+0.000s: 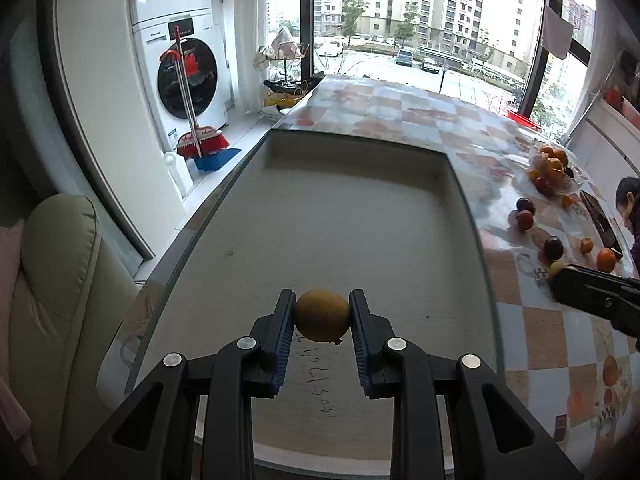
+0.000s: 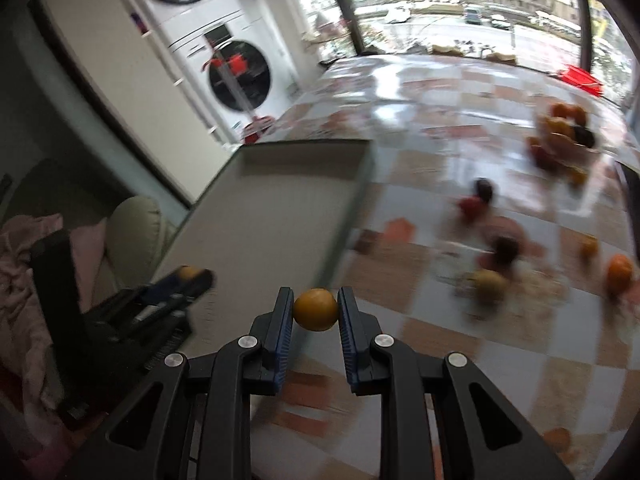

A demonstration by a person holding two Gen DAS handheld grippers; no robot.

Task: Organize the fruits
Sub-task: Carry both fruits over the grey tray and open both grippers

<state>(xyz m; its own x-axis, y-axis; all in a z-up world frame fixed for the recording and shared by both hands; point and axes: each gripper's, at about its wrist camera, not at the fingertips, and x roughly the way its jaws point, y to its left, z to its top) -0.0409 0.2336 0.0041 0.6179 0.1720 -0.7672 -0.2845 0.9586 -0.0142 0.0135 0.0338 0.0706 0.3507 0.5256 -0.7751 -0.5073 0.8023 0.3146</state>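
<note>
Left gripper (image 1: 322, 314) clamps a yellow-brown fruit (image 1: 322, 315) over the shallow tray (image 1: 452, 168); right gripper (image 2: 315, 309) clamps a small orange fruit (image 2: 315, 309) above the checkered tabletop (image 2: 420, 208).

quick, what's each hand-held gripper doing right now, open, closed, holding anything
Left hand-held gripper: closed on a brownish-yellow fruit, above the tray.
Right hand-held gripper: closed on a small orange fruit.

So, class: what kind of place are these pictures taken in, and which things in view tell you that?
Most likely a home, a dining and laundry corner: stacked washing machines, a broom with dustpan, and a table under a checked cloth.
</note>
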